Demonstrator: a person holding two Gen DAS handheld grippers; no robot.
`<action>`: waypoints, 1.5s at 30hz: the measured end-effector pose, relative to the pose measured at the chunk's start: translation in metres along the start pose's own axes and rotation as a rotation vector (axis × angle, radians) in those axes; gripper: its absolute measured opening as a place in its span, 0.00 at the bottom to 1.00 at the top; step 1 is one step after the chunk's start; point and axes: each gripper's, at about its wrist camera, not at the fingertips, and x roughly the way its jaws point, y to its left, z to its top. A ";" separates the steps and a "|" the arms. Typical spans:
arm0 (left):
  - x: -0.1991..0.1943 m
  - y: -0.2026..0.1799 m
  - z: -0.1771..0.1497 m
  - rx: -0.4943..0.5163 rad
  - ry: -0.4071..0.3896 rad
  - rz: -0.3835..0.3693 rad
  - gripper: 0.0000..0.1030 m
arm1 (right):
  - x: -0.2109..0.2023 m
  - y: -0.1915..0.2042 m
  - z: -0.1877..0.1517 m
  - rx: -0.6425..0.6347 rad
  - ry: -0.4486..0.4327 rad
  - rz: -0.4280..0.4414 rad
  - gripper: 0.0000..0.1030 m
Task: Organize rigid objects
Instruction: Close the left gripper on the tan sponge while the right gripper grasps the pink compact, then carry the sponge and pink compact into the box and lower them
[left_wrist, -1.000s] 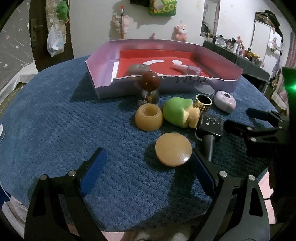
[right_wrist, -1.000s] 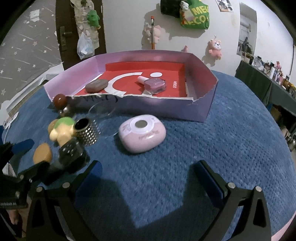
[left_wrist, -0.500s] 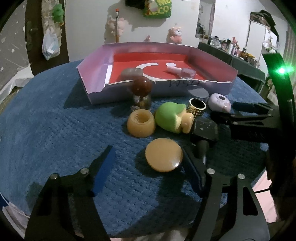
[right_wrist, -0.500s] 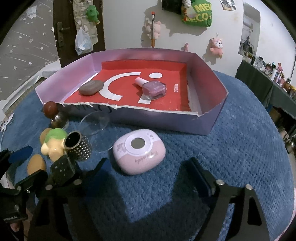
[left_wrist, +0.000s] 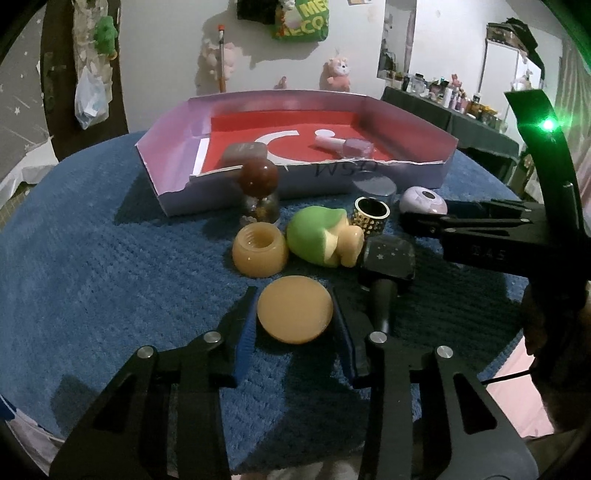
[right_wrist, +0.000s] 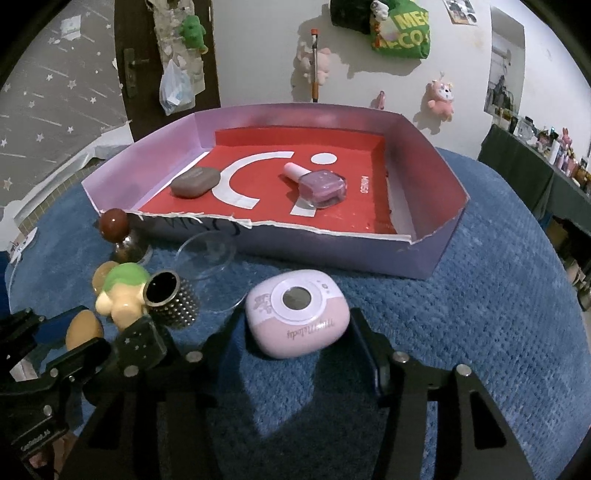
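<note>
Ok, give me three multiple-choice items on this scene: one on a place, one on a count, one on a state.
1. Where does the nail polish bottle lie?
A. in the box
B. on the blue mat
C. in the left gripper

2. How many things lie in the box?
A. one
B. two
C. four

3. The pink case is:
A. lifted clear
B. resting on the mat between the right gripper fingers
C. inside the box

Key: 1 A, it rests on the red floor; 2 B, bottle and grey bar; 3 B, it sits on the mat, fingers either side.

Left tongs (left_wrist: 294, 325), right tongs (right_wrist: 295, 341): black frames, blue pads, silver screws; green LED.
</note>
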 end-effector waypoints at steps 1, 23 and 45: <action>-0.001 0.002 0.000 -0.005 0.000 -0.005 0.35 | -0.002 -0.001 -0.001 0.008 -0.001 0.007 0.55; -0.023 0.036 0.011 -0.095 -0.092 -0.017 0.35 | -0.054 0.010 -0.025 0.067 -0.051 0.105 0.55; -0.014 0.048 0.084 -0.066 -0.063 -0.075 0.35 | -0.060 -0.003 0.014 0.063 -0.107 0.184 0.55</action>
